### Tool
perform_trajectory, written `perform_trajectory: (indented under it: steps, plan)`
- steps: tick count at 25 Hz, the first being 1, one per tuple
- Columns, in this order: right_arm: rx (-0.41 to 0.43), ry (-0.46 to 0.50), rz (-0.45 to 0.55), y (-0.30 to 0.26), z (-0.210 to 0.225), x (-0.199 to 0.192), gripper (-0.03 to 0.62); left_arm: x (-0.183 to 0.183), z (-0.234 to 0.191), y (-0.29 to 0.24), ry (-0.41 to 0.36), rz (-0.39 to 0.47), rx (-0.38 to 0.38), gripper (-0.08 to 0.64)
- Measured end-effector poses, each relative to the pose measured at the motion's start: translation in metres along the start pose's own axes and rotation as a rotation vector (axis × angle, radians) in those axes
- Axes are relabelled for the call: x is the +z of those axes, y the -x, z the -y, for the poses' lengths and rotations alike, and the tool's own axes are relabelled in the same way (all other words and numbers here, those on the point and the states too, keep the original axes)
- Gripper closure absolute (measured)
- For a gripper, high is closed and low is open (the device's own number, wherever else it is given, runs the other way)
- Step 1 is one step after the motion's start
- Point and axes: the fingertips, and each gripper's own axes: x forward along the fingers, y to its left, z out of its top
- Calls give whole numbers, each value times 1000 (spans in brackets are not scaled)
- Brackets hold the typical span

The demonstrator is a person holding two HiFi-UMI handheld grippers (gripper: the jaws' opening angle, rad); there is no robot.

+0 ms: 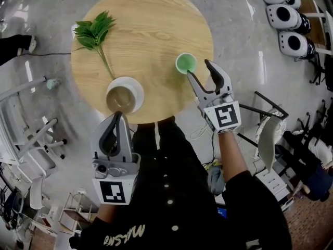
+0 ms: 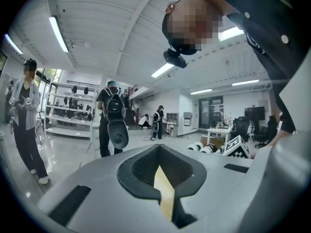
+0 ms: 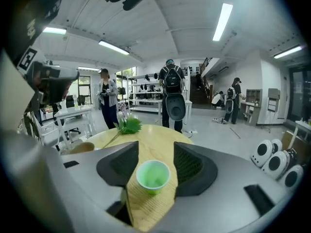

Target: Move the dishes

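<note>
My right claw point(image 1: 199, 68) stands half open at centre right of the head view. Its pads are clear of the green cup point(image 1: 186, 63), which shows between them in the right gripper view, upright on the round wooden table point(image 1: 156, 25). My left claw point(image 1: 117, 116) is closed on nothing, just below the white bowl point(image 1: 125, 94) at the table's lower edge.

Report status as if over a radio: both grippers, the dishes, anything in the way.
Left gripper shut, empty, by white bowl. Right gripper open, green cup seen between jaws, ungripped. Leafy sprig stem ends beside bowl.
</note>
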Motion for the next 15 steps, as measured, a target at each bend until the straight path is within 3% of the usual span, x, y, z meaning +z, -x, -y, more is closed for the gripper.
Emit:
perform_trajectory:
  steps: [2,4,12,15]
  plan:
    - [-8,-1,20,16,-5,19,503,7,-5,3,7,14,15,543]
    - [-3,-11,34,31,-15,37,596,17,-10,9,8,31,31,543]
    - [184,-67,-60,44,-94,59,595,50,-34,60,-19,85,144,543]
    - [221,-41,-14,45,-123,79,595,56,-46,85,-24,96,200,543]
